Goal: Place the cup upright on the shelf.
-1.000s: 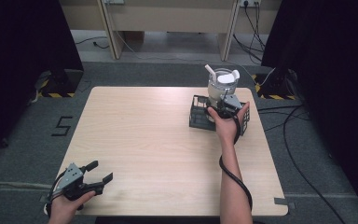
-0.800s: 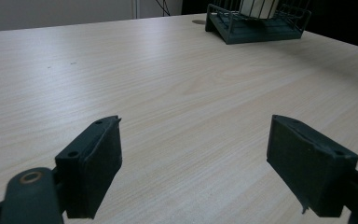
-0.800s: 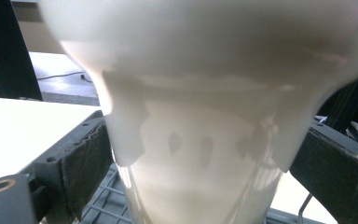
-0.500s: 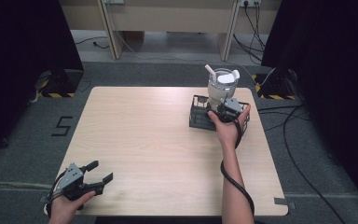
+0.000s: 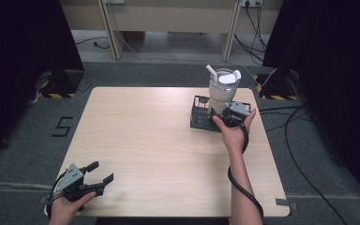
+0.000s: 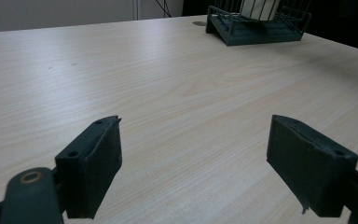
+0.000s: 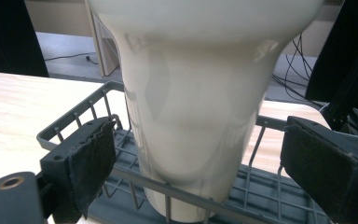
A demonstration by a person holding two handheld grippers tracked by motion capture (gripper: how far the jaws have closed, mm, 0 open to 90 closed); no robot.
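Tumbler [image 5: 223, 92] handling looks like the main concern: the tall cream cup stands upright in a dark wire rack [image 5: 200, 118] at the far right of the table [image 5: 159, 140], and its glossy wall will probably be slippery. It seems rigid, likely plastic or coated metal, so firm pressure should not crush it. Its weight is a guess, since the contents cannot be seen. The body narrows toward the base, and that lower taper, just above the rack's rim, looks like the sensible place to grip; higher up the cup flares wider than the jaws may span.

The right gripper [image 7: 200, 163] sits at the rack's near side with its jaws spread wide on either side of the tumbler's lower body, not touching it. The left gripper [image 5: 91, 180] rests at the near left corner of the table, well apart from the rack, jaws also apart and holding nothing.

In the right gripper view the tumbler's top is cut off and its foot is partly screened by the rack wires. From above, the lid carries a white straw [image 5: 211, 71] and a tab, but whether it is sealed is hard to make out. The person's hand [image 5: 233, 133] hides the rack's near right corner.
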